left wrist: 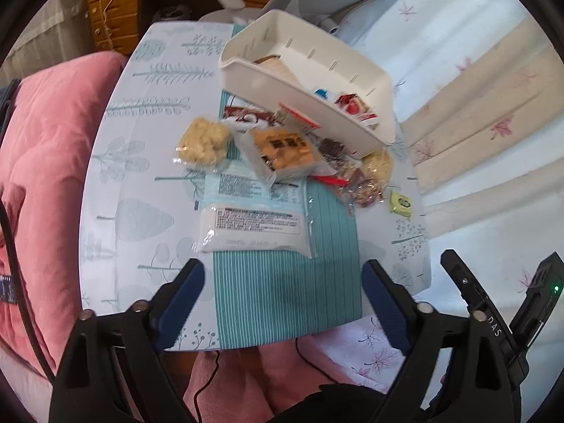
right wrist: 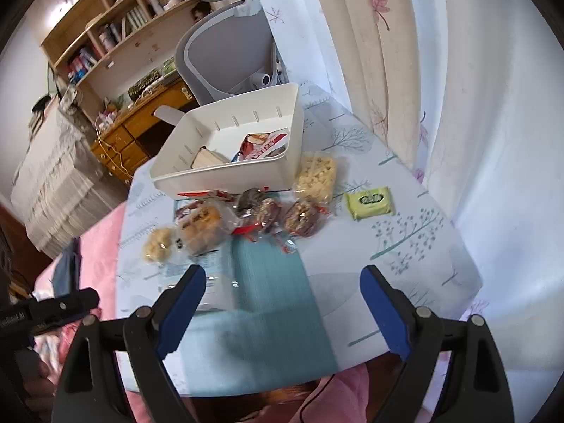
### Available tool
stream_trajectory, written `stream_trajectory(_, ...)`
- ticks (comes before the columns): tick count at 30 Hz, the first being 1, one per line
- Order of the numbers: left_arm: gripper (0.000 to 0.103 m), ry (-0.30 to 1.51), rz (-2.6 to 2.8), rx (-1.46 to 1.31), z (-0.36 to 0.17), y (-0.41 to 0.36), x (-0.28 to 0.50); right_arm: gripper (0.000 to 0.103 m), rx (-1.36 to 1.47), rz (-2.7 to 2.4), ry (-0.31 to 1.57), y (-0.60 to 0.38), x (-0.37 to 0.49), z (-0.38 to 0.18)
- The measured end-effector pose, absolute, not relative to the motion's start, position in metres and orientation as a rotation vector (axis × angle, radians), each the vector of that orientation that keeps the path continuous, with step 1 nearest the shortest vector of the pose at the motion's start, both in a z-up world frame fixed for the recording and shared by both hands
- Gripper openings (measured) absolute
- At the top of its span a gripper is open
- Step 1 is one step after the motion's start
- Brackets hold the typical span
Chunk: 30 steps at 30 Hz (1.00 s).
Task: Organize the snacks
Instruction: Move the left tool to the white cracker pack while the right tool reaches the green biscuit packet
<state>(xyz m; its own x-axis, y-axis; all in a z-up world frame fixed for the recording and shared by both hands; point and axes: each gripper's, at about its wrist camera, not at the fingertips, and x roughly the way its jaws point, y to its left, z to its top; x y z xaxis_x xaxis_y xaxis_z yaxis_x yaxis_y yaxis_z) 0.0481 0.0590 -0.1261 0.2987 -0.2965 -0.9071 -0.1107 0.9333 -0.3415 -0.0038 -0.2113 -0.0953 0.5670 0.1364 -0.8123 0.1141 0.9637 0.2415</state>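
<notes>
Left gripper (left wrist: 283, 282): blue-padded fingers (left wrist: 183, 303) spread wide, nothing between them, hovering over the near edge of the table (left wrist: 116, 183). Right gripper (right wrist: 282, 289): likewise wide apart and empty, above the teal striped runner (right wrist: 275, 303).

Just ahead of the left gripper lies a flat white packet (left wrist: 253, 229), partly on a pale blue packet (left wrist: 246, 185). Beyond these, a loose heap of snacks: a clear-wrapped puffed bar (left wrist: 202, 144), an orange packet (left wrist: 282, 149), dark nut bars (right wrist: 299, 216). A small green packet (right wrist: 368, 202) lies apart, toward the curtain (right wrist: 370, 53).

White bin (right wrist: 229, 172) sits behind the heap, tilted, its near edge resting on some wrappers; a few snacks already inside. Grey chair (right wrist: 225, 60) stands past the table.
</notes>
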Motion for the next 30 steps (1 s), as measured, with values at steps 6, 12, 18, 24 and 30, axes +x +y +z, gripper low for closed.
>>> stream_trajectory(6,0.095,1.362,-0.057,-0.410,-0.157,0.052,0.067,0.090,0.160,0.065,1.020,-0.232,0.016,-0.116)
stream_trajectory(12,0.096,1.465,0.063,-0.529,-0.195,0.048,0.084,0.090,0.023,0.116,1.064,-0.258,0.045,-0.131)
stream_trajectory(18,0.096,1.522,0.196,-0.711,-0.233,0.046,0.091,0.089,-0.120,0.210,1.122,-0.273,0.078,-0.154)
stream_trajectory(24,0.096,1.535,0.333,-0.908,-0.267,0.047,0.092,0.089,-0.224,0.313,1.164,-0.278,0.107,-0.174)
stream_trajectory(30,0.099,1.498,0.463,-1.034,-0.287,0.056,0.093,0.085,-0.317,0.383,1.212,-0.278,0.131,-0.196)
